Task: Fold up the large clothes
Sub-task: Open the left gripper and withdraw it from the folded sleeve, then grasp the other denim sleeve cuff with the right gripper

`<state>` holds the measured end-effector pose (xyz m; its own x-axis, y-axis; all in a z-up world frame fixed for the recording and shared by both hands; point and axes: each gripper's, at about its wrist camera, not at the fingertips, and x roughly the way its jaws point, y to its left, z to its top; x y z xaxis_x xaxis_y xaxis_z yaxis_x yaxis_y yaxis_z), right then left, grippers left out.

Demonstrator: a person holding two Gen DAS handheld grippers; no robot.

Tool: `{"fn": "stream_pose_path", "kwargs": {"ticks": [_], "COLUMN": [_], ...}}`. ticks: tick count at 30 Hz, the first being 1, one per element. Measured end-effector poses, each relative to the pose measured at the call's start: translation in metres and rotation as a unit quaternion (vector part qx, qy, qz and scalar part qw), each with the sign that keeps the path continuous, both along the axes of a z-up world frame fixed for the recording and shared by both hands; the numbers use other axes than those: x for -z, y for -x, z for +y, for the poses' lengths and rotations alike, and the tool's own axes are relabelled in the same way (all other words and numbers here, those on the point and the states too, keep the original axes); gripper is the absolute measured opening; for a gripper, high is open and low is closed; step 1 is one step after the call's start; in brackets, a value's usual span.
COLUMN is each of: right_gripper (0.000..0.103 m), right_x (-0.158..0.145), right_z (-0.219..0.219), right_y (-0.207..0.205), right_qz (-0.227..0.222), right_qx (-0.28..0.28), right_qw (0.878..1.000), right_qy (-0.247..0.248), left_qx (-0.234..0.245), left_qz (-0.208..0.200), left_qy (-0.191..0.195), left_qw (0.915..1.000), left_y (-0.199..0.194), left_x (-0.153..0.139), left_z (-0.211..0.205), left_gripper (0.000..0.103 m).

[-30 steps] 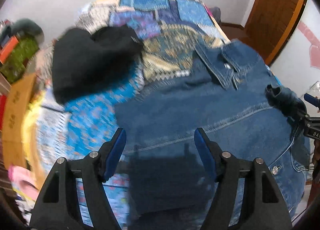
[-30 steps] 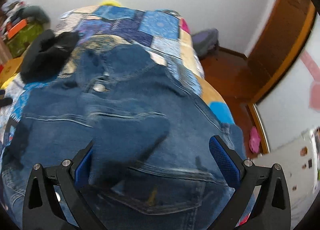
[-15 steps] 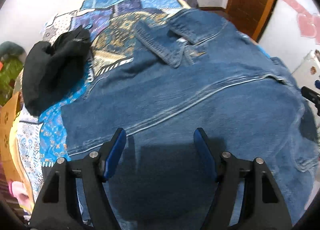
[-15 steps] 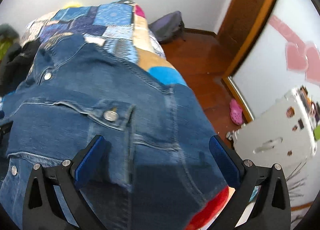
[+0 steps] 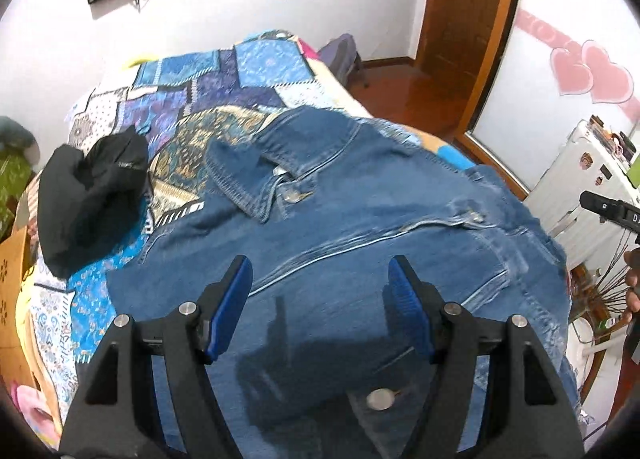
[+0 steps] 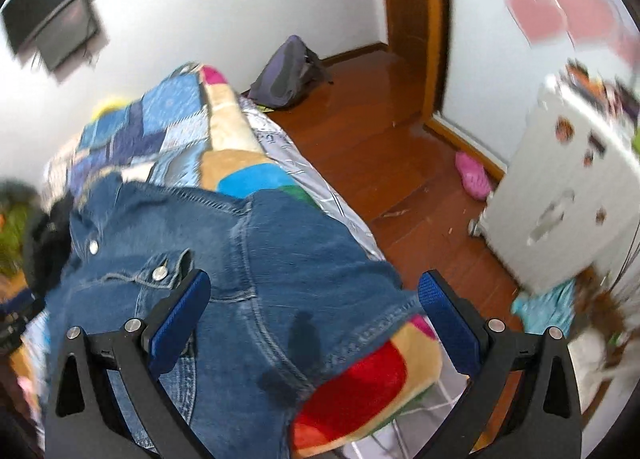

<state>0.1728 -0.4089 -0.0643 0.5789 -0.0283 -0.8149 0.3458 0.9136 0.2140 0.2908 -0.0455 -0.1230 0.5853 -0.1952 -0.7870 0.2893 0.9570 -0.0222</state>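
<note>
A blue denim jacket (image 5: 360, 227) lies spread front-up on the patchwork bedspread (image 5: 224, 83), collar toward the far end. My left gripper (image 5: 320, 279) hovers open above the jacket's middle, nothing between its blue pads. In the right wrist view the jacket (image 6: 248, 251) reaches the bed's right edge, its hem corner over a bright blanket (image 6: 360, 379). My right gripper (image 6: 314, 295) stands open above that corner, holding nothing. Part of the right gripper's body (image 5: 612, 211) shows at the right edge of the left wrist view.
A black garment (image 5: 88, 195) is heaped on the bed's left side. Beyond the bed's right edge are a wooden floor (image 6: 380, 131), a grey backpack (image 6: 288, 75), a pink slipper (image 6: 474, 175) and a white cabinet (image 6: 568, 195). A wooden door (image 5: 468, 19) stands at the back right.
Both grippers swung toward the right across the jacket, still open. The folded sleeve seen under the right gripper earlier is gone from its view, which now reaches the bed edge and floor.
</note>
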Motion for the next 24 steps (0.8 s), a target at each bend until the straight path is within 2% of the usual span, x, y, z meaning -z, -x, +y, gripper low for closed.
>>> {"fn": "stream_pose_path", "kwargs": {"ticks": [5, 9, 13, 15, 17, 19, 22, 24], "right_gripper": [0.102, 0.093, 0.082, 0.081, 0.078, 0.073, 0.068, 0.049], "right_x": [0.034, 0.061, 0.088, 0.096, 0.098, 0.105, 0.111, 0.110], "right_z": [-0.026, -0.041, -0.049, -0.051, -0.052, -0.053, -0.061, -0.064], "right_y": [0.005, 0.012, 0.009, 0.005, -0.003, -0.017, -0.028, -0.031], "right_qz": [0.028, 0.048, 0.061, 0.063, 0.052, 0.063, 0.069, 0.072], "right_qx": [0.034, 0.051, 0.063, 0.070, 0.076, 0.079, 0.091, 0.096], "right_qw": [0.995, 0.985, 0.969, 0.967, 0.971, 0.973, 0.969, 0.969], "right_qy": [-0.090, -0.158, -0.231, -0.238, -0.221, -0.208, -0.219, -0.214], "left_qx": [0.013, 0.011, 0.003, -0.002, -0.006, -0.008, -0.017, -0.020], "left_qz": [0.009, 0.020, 0.034, 0.040, 0.044, 0.045, 0.046, 0.048], "left_qy": [0.007, 0.011, 0.020, 0.024, 0.027, 0.028, 0.026, 0.030], "left_qw": [0.9999, 0.9997, 0.9992, 0.9989, 0.9987, 0.9986, 0.9985, 0.9982], "left_y": [0.002, 0.003, 0.002, 0.001, 0.001, 0.002, 0.002, 0.002], "left_x": [0.005, 0.012, 0.019, 0.022, 0.024, 0.025, 0.029, 0.030], "left_z": [-0.015, -0.020, -0.018, -0.016, -0.014, -0.011, -0.008, -0.005], "left_gripper": [0.069, 0.069, 0.069, 0.069, 0.069, 0.069, 0.069, 0.069]}}
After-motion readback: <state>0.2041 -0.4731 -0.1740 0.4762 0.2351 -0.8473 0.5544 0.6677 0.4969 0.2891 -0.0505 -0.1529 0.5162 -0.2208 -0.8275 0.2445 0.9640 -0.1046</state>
